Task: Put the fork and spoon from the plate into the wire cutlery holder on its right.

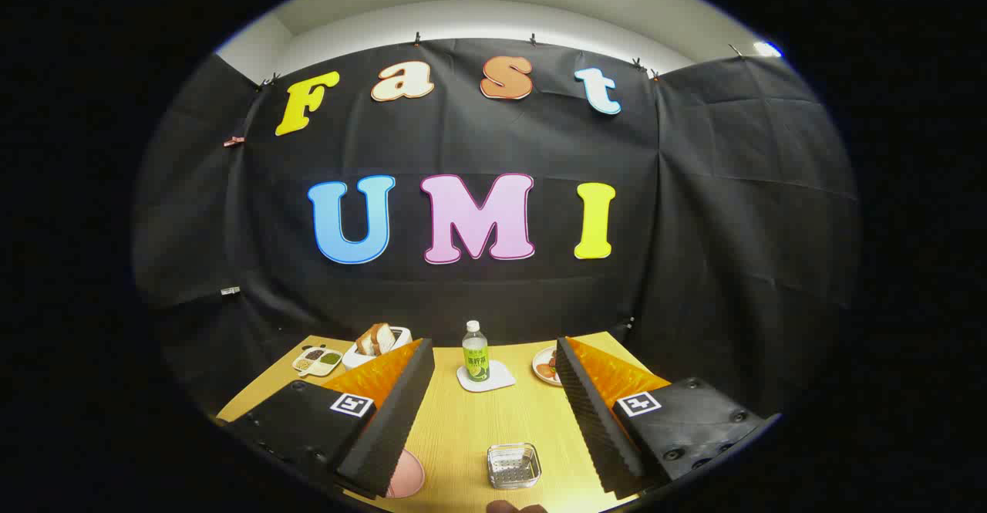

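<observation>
The tongs (493, 413) were wide open with nothing in them, held high over the bench (478, 428), likely so the whole job could be seen before reaching down. The wire cutlery holder (513, 465) sat low between the fingers, with the pink plate (406, 474) just to its left, half hidden by a finger, so I could not see the fork or spoon. A bottle (476, 352) stood far back on a coaster (486, 376), out of the way.

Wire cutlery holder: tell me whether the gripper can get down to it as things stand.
Probably yes. The wire cutlery holder sits on the bare wooden table between the open fingers of the gripper, with nothing over it. The pink plate lies beside it, partly behind one finger.
</observation>
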A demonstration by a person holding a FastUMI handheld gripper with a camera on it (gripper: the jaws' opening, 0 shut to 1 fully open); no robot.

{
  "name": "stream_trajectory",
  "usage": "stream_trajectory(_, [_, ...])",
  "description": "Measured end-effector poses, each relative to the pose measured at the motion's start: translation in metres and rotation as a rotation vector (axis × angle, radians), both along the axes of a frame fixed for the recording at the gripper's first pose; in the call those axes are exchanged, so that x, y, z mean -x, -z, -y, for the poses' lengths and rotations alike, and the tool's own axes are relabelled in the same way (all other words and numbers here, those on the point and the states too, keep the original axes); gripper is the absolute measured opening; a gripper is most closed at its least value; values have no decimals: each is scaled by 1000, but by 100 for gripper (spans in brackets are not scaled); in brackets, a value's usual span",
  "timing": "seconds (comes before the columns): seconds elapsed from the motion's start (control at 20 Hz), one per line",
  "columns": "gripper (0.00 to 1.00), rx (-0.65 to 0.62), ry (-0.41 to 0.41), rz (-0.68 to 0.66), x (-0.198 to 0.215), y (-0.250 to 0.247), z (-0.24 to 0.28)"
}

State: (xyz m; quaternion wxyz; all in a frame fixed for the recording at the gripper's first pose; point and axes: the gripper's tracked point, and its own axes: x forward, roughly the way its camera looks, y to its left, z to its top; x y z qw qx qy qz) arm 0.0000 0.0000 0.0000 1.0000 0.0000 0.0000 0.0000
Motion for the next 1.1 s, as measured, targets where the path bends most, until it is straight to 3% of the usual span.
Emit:
stream_trajectory(0.75, [98,6,9,-69,2,21,-6])
stream_trajectory(1.1, [98,19,-38,-115,2,40,-25])
